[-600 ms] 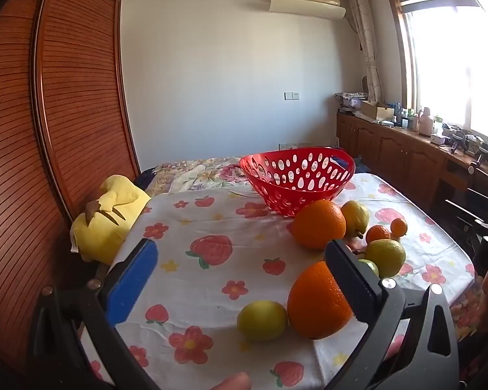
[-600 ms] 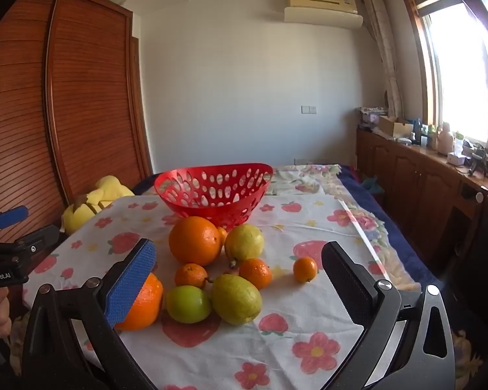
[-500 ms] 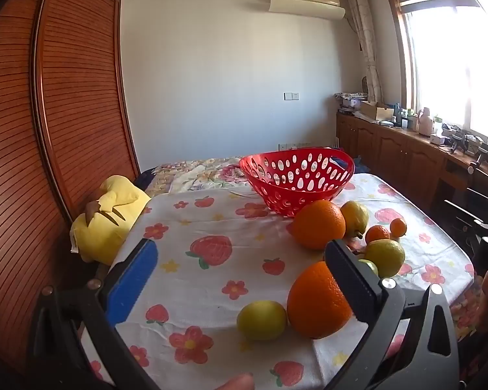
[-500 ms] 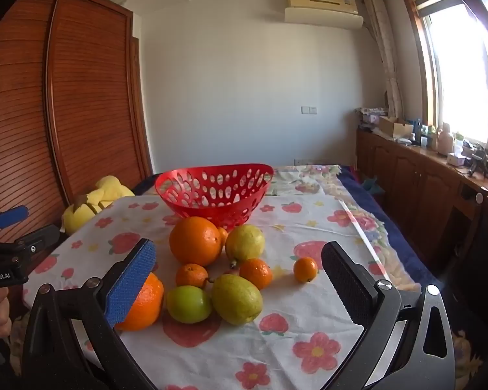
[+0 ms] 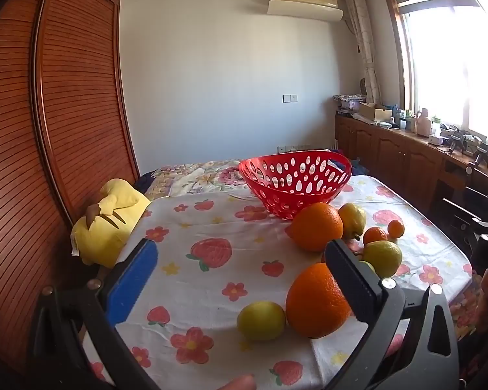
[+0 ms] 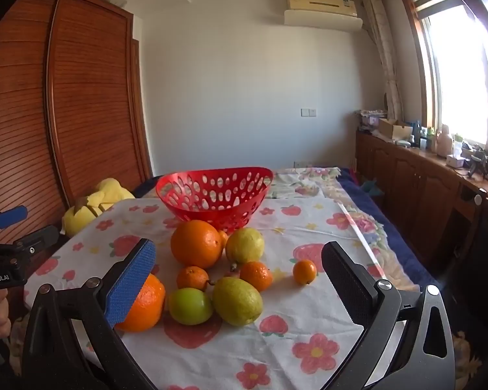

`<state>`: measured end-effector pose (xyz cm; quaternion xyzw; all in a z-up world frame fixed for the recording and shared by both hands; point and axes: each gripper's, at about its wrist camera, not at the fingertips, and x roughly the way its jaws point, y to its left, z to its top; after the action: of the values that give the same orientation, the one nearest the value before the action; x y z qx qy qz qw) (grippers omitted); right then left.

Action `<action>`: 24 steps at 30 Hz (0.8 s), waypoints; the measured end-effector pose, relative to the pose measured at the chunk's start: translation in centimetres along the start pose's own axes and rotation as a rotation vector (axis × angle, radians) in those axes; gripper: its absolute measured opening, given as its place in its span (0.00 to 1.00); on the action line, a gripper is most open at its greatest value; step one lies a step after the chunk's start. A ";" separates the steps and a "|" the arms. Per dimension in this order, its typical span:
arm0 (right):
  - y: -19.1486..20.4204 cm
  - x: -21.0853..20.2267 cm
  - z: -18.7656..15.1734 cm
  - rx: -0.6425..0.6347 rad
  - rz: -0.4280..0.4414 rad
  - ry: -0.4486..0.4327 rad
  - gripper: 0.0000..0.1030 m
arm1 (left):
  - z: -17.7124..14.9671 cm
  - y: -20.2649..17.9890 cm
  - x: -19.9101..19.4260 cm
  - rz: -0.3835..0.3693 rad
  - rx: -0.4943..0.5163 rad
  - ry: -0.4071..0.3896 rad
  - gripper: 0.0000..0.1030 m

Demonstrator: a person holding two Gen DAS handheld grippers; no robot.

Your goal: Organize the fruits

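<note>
A red perforated basket [image 5: 296, 183] [image 6: 215, 193] stands empty at the far side of the flowered tablecloth [image 5: 211, 227] [image 6: 309, 321]. In front of it lie several fruits: a big orange [image 5: 317, 235] [image 6: 196, 243], a yellow lemon [image 5: 352, 220] [image 6: 244, 246], small mandarins [image 6: 256, 275], a green-yellow lemon [image 6: 237, 300] and a green fruit [image 6: 190, 305]. A second orange [image 5: 315, 302] [image 6: 144, 305] and a small lemon [image 5: 261, 316] lie nearest. My left gripper [image 5: 240, 282] is open above the near cloth, the orange by its right finger. My right gripper [image 6: 237, 279] hovers open over the fruit cluster.
A yellow plush toy [image 5: 109, 224] lies at the table's left edge against a wooden slatted wardrobe [image 5: 65, 113]. Wooden cabinets [image 6: 423, 195] with clutter run along the right under the window. A bed with flowered bedding [image 5: 195, 175] lies beyond the basket.
</note>
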<state>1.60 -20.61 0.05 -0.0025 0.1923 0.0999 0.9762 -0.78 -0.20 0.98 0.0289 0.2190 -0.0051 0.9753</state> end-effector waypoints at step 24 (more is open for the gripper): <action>0.1 -0.1 0.0 0.002 0.000 -0.008 1.00 | 0.1 0.0 0.0 -0.005 0.010 -0.012 1.00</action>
<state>1.53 -20.55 0.09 -0.0013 0.1887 0.0998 0.9770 -0.75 -0.23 1.03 0.0333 0.2131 -0.0089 0.9764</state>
